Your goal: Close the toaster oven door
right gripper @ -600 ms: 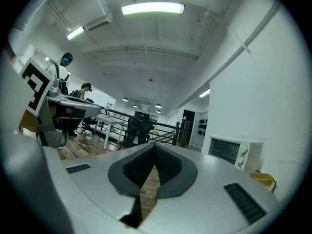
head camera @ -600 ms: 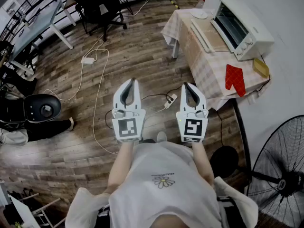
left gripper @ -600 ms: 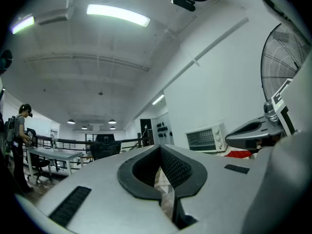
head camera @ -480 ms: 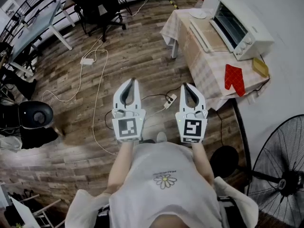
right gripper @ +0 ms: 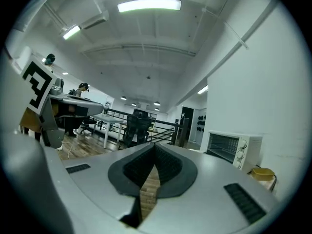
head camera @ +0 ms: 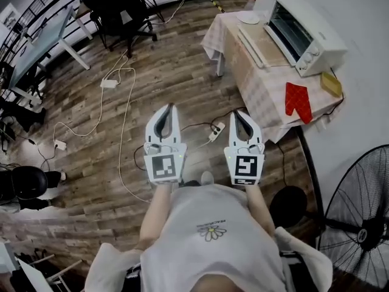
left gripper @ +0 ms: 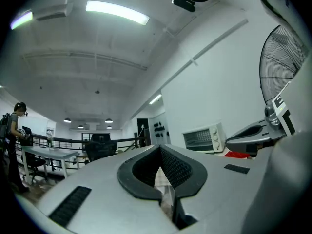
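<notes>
A white toaster oven [head camera: 302,34] stands on a checked-cloth table [head camera: 258,81] at the upper right, its door [head camera: 262,46] folded down flat in front of it. The oven also shows far off in the left gripper view [left gripper: 204,138] and the right gripper view [right gripper: 229,148]. Both grippers hang over the wooden floor, well short of the table. My left gripper [head camera: 169,106] is shut with nothing in it. My right gripper [head camera: 238,112] is shut and empty too, its tip pointing toward the table's near edge.
A red oven mitt [head camera: 298,101] and a yellow block [head camera: 332,83] lie on the table near the oven. A power strip [head camera: 216,130] and cables cross the floor ahead. A black fan [head camera: 357,221] stands at right. Desks and an office chair [head camera: 121,5] fill the far left.
The view has shifted slightly, so the table and oven sit a bit higher and left. A dark-helmeted person at the left edge has moved down. Both grippers keep their pose.
</notes>
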A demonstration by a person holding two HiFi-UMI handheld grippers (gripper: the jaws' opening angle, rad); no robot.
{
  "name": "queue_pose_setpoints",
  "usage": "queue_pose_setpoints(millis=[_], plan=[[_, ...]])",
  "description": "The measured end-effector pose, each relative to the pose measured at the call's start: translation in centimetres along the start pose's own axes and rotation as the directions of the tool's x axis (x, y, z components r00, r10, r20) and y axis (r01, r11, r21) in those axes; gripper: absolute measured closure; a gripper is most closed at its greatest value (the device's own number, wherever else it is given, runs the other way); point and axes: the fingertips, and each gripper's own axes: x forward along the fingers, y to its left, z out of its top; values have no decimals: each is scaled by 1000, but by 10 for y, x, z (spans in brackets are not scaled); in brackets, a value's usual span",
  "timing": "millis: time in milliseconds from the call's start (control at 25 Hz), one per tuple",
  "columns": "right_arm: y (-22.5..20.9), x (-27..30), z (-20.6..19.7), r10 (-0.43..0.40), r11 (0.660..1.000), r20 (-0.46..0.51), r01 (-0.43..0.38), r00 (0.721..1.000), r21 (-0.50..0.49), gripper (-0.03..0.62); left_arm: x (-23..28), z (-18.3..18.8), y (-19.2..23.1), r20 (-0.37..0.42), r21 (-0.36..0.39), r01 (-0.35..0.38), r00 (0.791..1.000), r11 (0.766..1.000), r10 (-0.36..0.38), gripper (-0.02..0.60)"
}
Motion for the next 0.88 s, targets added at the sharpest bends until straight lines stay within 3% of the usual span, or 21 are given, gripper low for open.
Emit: queue_pose_setpoints(millis=[520, 880], plan=[[-6, 13, -16, -10, 1000, -39, 11, 999, 18, 585, 12, -16, 6, -28, -26, -10, 1000, 1000, 9, 566], [-50, 35, -21, -88, 995, -34, 86, 996, -41, 585, 89, -19, -19, 19, -28, 117, 993, 993, -117, 566]])
